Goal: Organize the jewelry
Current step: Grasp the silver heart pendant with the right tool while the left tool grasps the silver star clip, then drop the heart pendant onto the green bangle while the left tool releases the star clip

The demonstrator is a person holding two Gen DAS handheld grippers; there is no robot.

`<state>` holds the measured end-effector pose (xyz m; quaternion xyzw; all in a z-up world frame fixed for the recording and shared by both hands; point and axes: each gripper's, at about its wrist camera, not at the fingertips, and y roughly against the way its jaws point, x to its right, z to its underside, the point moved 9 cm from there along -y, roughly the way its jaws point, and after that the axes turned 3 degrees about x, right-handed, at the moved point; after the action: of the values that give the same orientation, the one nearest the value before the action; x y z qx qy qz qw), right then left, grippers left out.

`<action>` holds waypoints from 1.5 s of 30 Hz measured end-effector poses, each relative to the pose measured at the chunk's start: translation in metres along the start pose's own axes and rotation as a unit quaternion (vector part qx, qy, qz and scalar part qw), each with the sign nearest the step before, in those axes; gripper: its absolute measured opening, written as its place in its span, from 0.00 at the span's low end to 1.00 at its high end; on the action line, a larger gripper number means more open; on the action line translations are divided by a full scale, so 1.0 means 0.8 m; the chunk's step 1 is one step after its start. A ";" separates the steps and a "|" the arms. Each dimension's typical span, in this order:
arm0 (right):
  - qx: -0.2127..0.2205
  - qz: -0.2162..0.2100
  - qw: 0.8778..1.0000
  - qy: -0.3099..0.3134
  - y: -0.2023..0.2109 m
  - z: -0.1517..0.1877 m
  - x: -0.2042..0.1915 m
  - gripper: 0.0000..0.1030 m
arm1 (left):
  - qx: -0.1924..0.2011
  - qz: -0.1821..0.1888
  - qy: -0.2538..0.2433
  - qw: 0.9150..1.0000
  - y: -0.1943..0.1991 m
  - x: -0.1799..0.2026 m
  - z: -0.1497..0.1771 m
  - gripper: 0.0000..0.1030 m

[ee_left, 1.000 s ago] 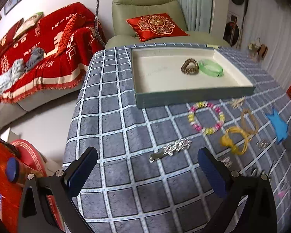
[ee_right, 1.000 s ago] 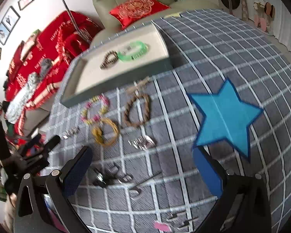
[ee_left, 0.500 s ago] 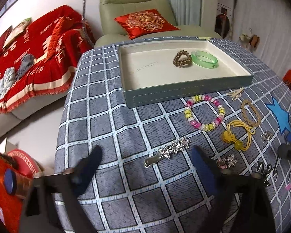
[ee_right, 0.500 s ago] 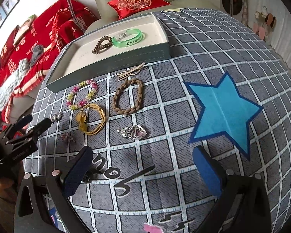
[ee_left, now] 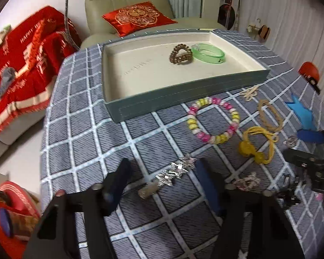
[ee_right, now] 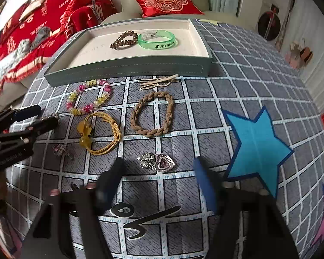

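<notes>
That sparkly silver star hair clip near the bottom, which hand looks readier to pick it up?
Left. The left claw is open with the sparkly silver star hair clip lying between its fingers. The right claw is open over a heart-shaped silver pendant, with the yellow cord hair tie between it and the clip.

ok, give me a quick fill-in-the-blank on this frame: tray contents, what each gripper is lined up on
1. The tray holds ____ items: a green bangle and a brown spiral hair tie.
2. The left gripper straddles the silver ____-studded hair clip.
3. The right gripper is open just short of the ____-shaped pendant.
4. The beaded bracelet lies ____ the tray.

Missing: two; star; heart; outside
</notes>
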<state>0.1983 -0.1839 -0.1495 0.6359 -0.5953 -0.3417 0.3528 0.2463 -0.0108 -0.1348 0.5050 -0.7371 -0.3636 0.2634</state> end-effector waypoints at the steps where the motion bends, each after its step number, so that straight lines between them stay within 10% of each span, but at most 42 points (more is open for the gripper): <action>1: 0.002 0.003 1.000 0.002 0.001 0.000 0.000 0.47 | -0.001 0.004 -0.002 1.000 0.001 0.003 0.000 0.65; 9: 0.007 -0.011 1.000 -0.023 0.007 0.002 0.007 0.18 | 0.001 0.007 -0.020 1.000 0.011 0.017 0.009 0.51; 28: 0.041 -0.073 0.994 -0.074 0.050 -0.013 0.024 0.18 | 0.057 0.022 0.041 0.997 0.065 0.006 -0.024 0.51; 45: 0.079 -0.122 0.987 -0.073 0.057 -0.169 0.030 0.18 | 0.107 -0.003 0.074 0.992 0.064 -0.024 -0.153 0.51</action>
<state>0.2919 -0.2042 -0.0410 0.7029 -0.5623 -0.3802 0.2125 0.3171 -0.0147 -0.0215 0.5582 -0.7486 -0.2455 0.2603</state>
